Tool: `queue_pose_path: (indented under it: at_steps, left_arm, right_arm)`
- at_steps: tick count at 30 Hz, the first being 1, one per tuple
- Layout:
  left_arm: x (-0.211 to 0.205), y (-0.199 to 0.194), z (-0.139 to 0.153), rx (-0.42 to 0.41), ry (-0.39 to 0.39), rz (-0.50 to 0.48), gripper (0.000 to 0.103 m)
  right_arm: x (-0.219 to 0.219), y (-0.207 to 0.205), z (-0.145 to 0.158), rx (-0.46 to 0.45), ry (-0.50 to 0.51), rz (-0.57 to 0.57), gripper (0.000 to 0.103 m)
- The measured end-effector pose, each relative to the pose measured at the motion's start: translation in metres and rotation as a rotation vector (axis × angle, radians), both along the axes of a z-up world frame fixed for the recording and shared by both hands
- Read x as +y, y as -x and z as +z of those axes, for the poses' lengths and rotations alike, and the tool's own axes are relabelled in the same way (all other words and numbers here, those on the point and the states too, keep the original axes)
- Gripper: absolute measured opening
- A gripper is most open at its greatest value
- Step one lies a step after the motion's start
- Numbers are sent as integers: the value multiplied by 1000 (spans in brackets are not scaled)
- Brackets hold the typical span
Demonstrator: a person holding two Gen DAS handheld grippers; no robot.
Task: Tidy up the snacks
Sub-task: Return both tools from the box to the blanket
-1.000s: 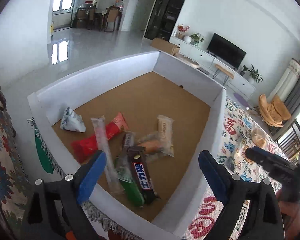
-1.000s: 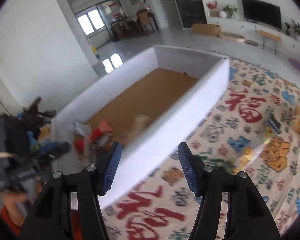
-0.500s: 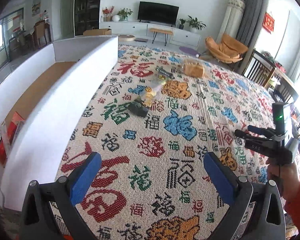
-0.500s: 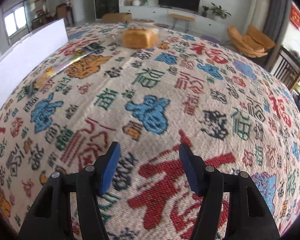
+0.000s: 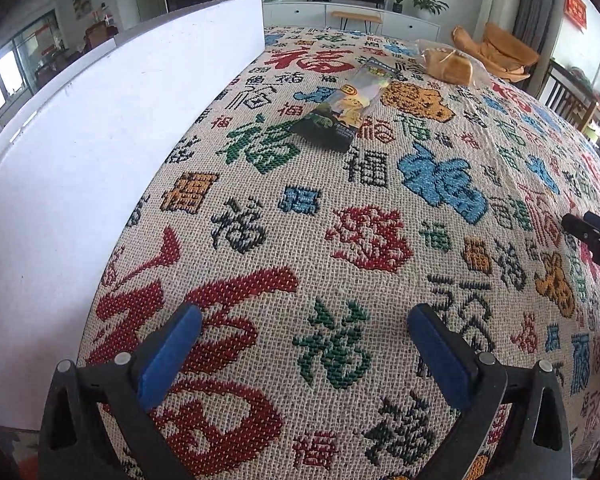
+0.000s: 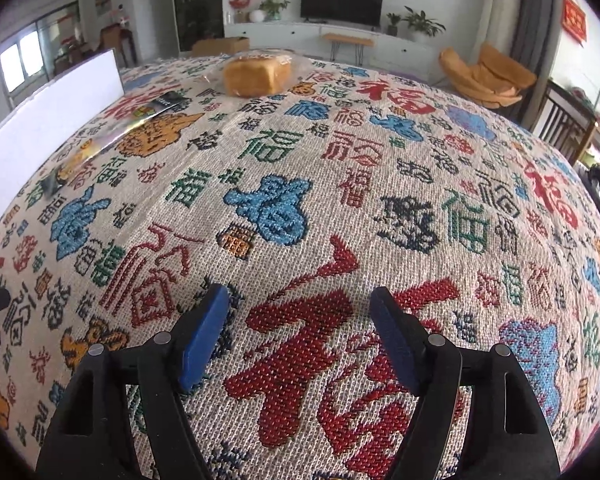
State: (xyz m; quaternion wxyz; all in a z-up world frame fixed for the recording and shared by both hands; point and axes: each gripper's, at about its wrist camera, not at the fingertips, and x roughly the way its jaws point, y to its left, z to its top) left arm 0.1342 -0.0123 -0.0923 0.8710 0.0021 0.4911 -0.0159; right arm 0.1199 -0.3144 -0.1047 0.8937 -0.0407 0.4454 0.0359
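Both empty: left hand-held gripper (image 5: 304, 356) standing wide apart, right hand-held gripper (image 6: 300, 338) opening. Snack packet (image 5: 350, 106) and bagged bread loaf (image 6: 257, 75) lying far ahead on tabletop (image 5: 380, 240) beside white box (image 5: 100, 140). Risks: glossy wrapper slipping; loaf getting crushed.

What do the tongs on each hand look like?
Both look alike: the left tongs and right tongs have black plastic arms with triangular cut-outs and silver rivets, each ending in a flat blue pad. No cables or markings show.
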Motion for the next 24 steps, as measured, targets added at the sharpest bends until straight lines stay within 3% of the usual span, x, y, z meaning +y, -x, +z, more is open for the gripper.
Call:
queue_pose_path:
  at_steps: [24]
  left_arm:
    - [-2, 2, -1, -6, -12, 1, 103]
  right_arm:
    - [0, -1, -1, -5, 18, -3, 77]
